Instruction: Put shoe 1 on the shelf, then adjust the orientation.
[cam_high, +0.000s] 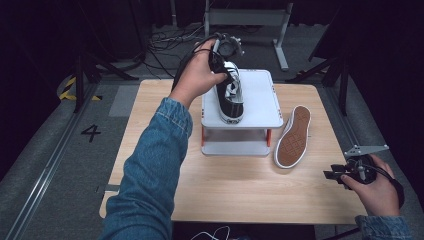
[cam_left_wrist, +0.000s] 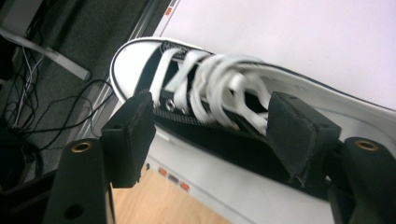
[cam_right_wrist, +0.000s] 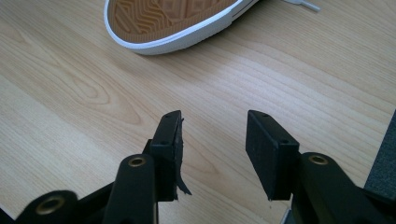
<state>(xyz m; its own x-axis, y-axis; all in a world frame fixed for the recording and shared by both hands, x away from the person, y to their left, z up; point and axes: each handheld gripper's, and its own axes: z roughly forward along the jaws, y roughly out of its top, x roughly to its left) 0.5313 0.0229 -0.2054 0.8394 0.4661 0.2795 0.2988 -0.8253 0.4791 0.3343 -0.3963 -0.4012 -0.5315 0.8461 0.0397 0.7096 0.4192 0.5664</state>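
Left gripper (cam_high: 220, 60), high view: over the black sneaker (cam_high: 231, 92) upright on the white stand (cam_high: 260, 107), far centre. Left gripper view: jaws parted, straddling the laces (cam_left_wrist: 210, 88), which may snag. Right gripper (cam_right_wrist: 212, 144): open, empty, near the overturned sneaker (cam_right_wrist: 173, 21).

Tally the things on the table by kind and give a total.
Shoes: 2, an upright black sneaker on the rack and a sneaker lying sole-up on the table
White two-tier rack: 1
Total: 3
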